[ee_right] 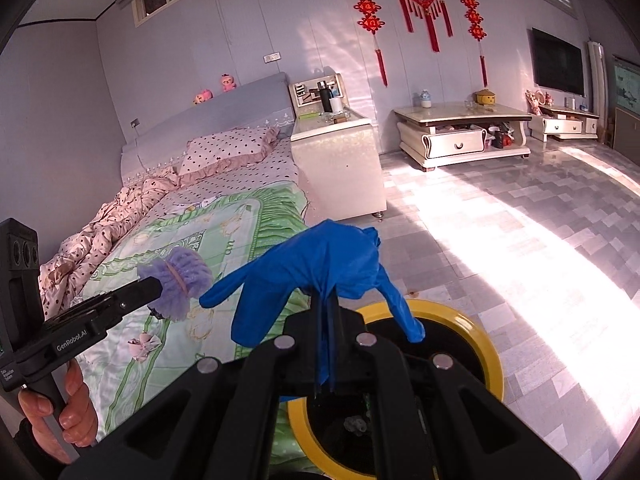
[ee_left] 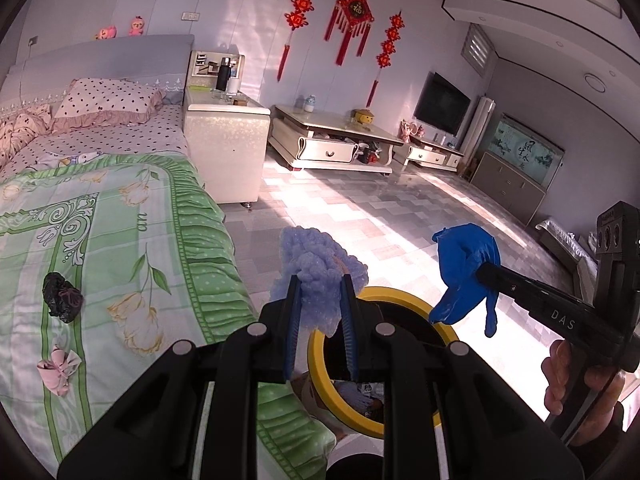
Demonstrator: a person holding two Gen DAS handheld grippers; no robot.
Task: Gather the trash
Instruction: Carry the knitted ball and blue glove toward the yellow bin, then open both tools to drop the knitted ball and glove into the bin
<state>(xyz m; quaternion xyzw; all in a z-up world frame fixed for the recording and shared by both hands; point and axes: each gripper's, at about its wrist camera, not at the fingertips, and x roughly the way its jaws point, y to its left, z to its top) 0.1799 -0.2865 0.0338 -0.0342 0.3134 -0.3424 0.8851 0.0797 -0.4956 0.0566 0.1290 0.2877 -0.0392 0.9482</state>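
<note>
My left gripper point(ee_left: 320, 284) is shut on a crumpled lilac foam net point(ee_left: 316, 258), also seen from the side as the lilac foam net point(ee_right: 182, 280). My right gripper point(ee_right: 326, 300) is shut on a blue rubber glove point(ee_right: 320, 256), which hangs limp with its fingers dangling; the same blue glove point(ee_left: 464, 268) shows in the left wrist view. Both loads hang above a bin with a yellow rim point(ee_left: 400, 294) and a dark inside, its yellow rim point(ee_right: 476, 340) standing on the floor by the bed. A black crumpled bag point(ee_left: 62, 298) and a pink bow-like scrap point(ee_left: 60, 364) lie on the green bedspread.
The bed point(ee_left: 120, 220) with a green flowered cover fills the left side. A white bedside cabinet point(ee_left: 226, 148) stands past it, and a low white table point(ee_left: 332, 136) along the far wall. Sunlit tiled floor point(ee_right: 520, 240) stretches to the right. A hand point(ee_right: 68, 412) grips the left tool.
</note>
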